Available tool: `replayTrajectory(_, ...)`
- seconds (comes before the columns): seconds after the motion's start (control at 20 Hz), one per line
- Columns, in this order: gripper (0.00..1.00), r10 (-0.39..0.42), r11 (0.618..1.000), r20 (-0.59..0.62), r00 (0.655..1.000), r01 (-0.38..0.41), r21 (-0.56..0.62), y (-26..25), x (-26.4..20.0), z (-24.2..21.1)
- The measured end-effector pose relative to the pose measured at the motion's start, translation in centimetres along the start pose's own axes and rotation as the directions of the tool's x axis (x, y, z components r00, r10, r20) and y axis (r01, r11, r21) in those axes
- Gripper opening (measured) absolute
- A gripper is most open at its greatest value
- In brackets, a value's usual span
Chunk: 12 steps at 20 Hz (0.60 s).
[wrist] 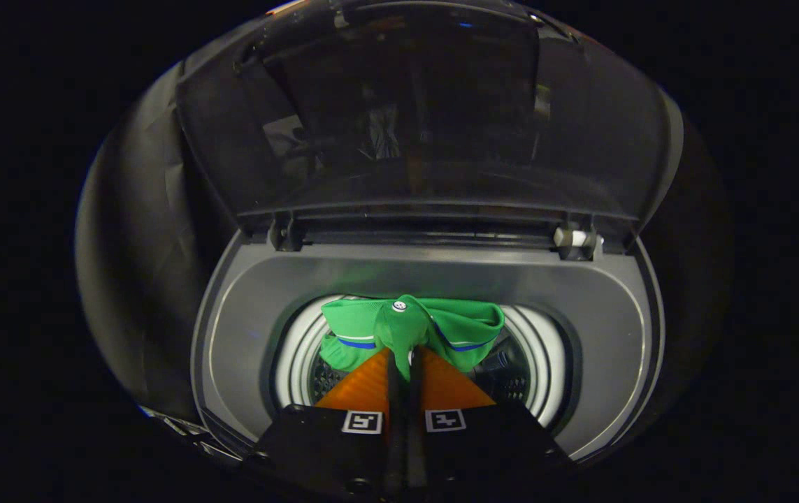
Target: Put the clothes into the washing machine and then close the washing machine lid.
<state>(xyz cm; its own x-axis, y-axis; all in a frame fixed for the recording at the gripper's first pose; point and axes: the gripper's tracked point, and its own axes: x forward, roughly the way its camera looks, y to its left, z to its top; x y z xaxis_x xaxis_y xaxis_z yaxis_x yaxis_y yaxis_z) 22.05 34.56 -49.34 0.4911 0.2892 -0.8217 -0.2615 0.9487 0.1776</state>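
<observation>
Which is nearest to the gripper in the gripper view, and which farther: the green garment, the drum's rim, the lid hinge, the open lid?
1. Green garment: pinched between the fingers of the gripper, over the drum.
2. Drum's rim: ringing the garment, just beyond.
3. Lid hinge: behind the tub opening, at the back.
4. Open lid: standing up, farthest.

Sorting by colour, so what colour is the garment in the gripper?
Green with blue-and-white stripes, clearest in the gripper view.

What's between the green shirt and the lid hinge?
In the gripper view, only the bare grey top deck separates the green shirt, pinched in the tool, from the hinge.
</observation>
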Motion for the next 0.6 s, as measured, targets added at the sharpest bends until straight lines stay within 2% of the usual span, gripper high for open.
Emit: replayTrajectory(0.6,0.11,-0.022,0.998,-0.100,0.995,0.027,0.052,-0.9,1.6,-1.7)
